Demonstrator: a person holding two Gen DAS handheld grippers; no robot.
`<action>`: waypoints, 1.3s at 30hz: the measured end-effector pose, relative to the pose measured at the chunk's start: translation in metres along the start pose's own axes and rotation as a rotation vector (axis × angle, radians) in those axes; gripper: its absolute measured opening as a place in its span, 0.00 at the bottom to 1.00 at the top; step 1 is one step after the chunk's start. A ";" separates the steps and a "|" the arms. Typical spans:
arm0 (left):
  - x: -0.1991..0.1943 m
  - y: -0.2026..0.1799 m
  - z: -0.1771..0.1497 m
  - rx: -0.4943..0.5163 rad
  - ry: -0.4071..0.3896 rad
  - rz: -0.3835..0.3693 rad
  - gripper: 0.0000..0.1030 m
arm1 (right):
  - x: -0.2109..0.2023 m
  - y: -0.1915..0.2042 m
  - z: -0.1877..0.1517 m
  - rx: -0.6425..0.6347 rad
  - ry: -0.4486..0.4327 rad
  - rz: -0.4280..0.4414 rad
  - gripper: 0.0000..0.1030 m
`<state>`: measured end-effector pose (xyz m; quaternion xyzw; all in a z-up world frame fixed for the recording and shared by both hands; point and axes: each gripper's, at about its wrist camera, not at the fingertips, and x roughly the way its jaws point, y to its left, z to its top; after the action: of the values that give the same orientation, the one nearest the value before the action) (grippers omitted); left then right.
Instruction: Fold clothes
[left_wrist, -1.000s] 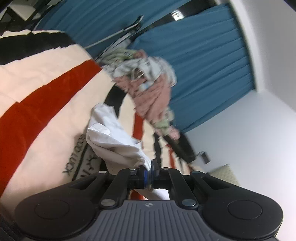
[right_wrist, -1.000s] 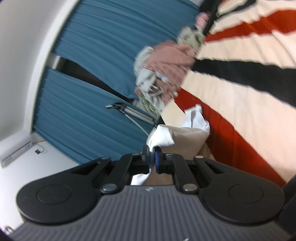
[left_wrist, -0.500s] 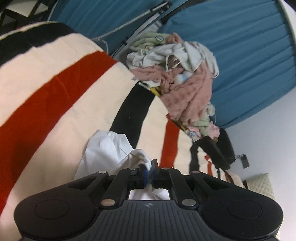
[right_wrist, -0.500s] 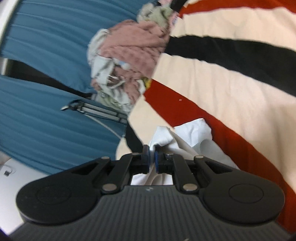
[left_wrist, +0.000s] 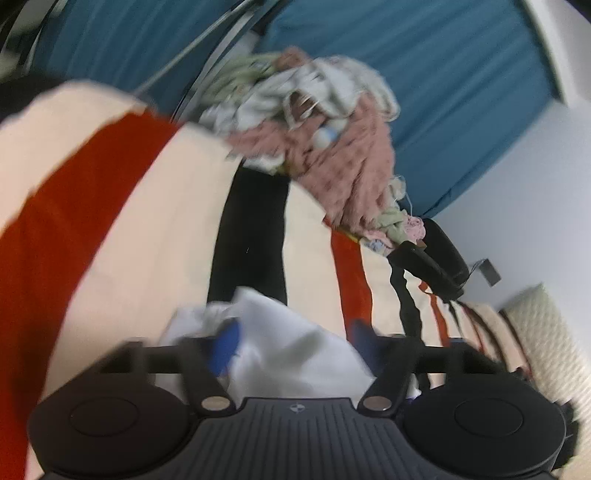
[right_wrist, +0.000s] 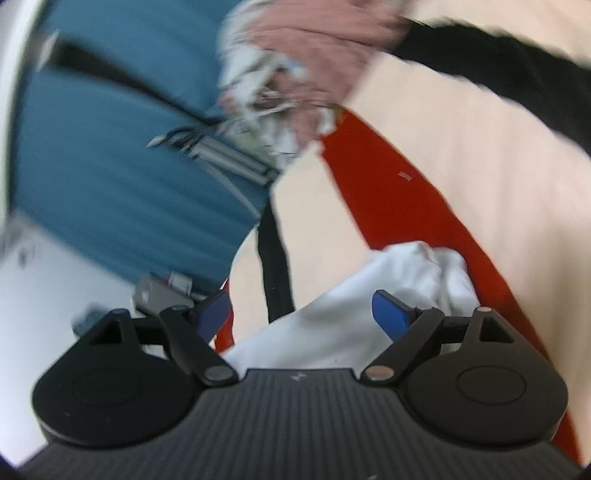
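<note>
A white garment (left_wrist: 291, 347) lies bunched on the cream, red and black striped blanket (left_wrist: 155, 221). My left gripper (left_wrist: 295, 343) hovers just over it, its jaws opening, blue pads apart with the cloth lying loose between them. In the right wrist view the same white garment (right_wrist: 369, 302) spreads under my right gripper (right_wrist: 303, 314), whose jaws are also opening wide; its blue pads do not press the cloth. Both views are blurred by motion.
A heap of pink, white and green clothes (left_wrist: 325, 136) sits at the blanket's far edge, in front of blue curtains (left_wrist: 424, 55). A black bag (left_wrist: 432, 262) and a cream textured cushion (left_wrist: 546, 332) lie at the right. A metal rack (right_wrist: 225, 155) stands by the curtains.
Both grippers carried the white garment toward the clothes heap and lowered it onto the blanket. Both were shut on the cloth earlier; now both have let go and stand apart.
</note>
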<state>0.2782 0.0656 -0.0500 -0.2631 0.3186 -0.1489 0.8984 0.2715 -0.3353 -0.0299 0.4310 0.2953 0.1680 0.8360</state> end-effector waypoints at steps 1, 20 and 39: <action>0.002 -0.005 -0.002 0.041 -0.006 0.010 0.70 | 0.000 0.008 -0.002 -0.080 -0.016 -0.013 0.83; -0.016 -0.049 -0.074 0.417 0.026 0.215 0.66 | -0.007 0.054 -0.074 -0.660 0.033 -0.320 0.53; -0.102 -0.052 -0.122 0.263 0.062 0.180 0.70 | -0.028 0.042 -0.135 -0.734 0.013 -0.372 0.52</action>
<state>0.1169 0.0217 -0.0503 -0.1092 0.3459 -0.1163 0.9246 0.1623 -0.2426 -0.0472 0.0421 0.2938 0.1106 0.9485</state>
